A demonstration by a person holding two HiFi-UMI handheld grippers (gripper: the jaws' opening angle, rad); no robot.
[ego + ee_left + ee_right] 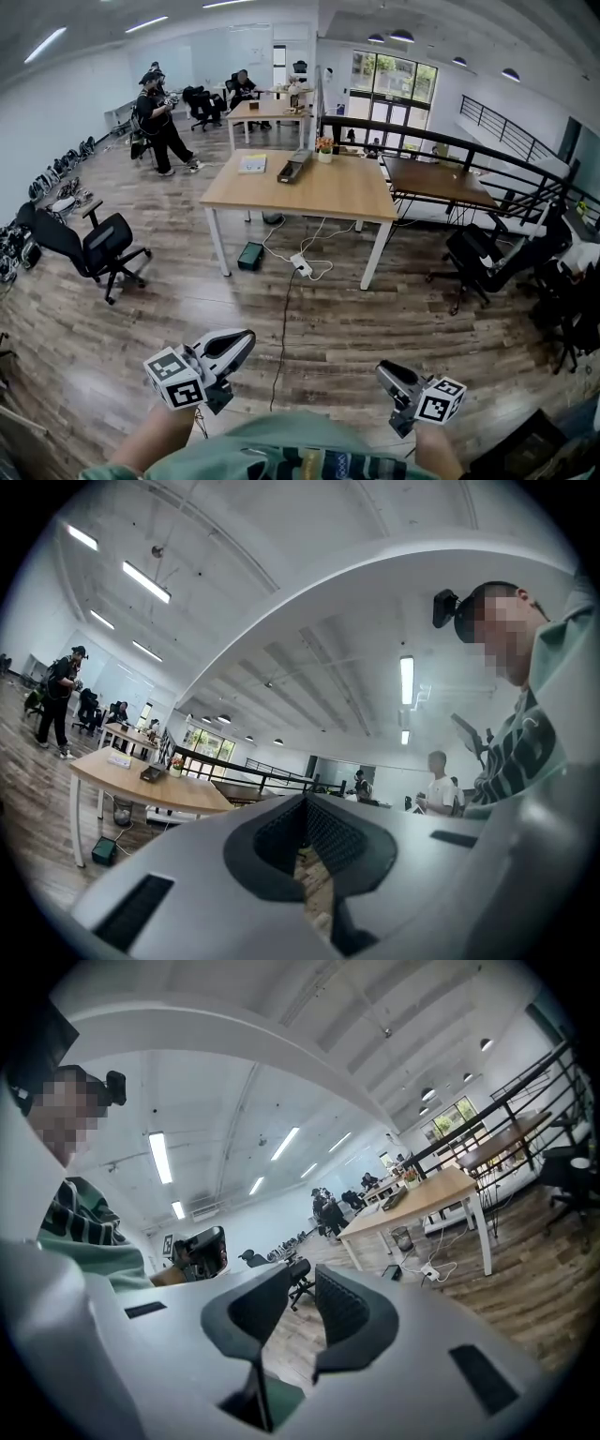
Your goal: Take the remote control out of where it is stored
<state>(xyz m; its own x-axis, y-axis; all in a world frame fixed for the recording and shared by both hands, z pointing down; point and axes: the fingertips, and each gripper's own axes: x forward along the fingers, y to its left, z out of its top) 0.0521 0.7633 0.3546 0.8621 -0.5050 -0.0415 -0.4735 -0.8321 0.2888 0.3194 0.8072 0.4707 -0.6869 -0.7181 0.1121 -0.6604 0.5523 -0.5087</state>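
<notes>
No remote control shows in any view. My left gripper [246, 337] is held low at the bottom left of the head view, over the wooden floor, pointing toward the light wooden table [328, 199]. Its jaws [305, 803] meet at the tips with nothing between them. My right gripper [382, 371] hangs at the bottom right, also aimed forward. Its jaws [305, 1274] stand a little apart and hold nothing. A long dark object [293, 167] lies on the table's far side beside a flat booklet [252, 163].
A black office chair [94, 248] stands left of the table. A power strip [302, 265] and cables lie under it, with a dark box [250, 255] on the floor. A dark table [436, 180] and more chairs [483, 258] stand right. A person [159, 122] stands far left.
</notes>
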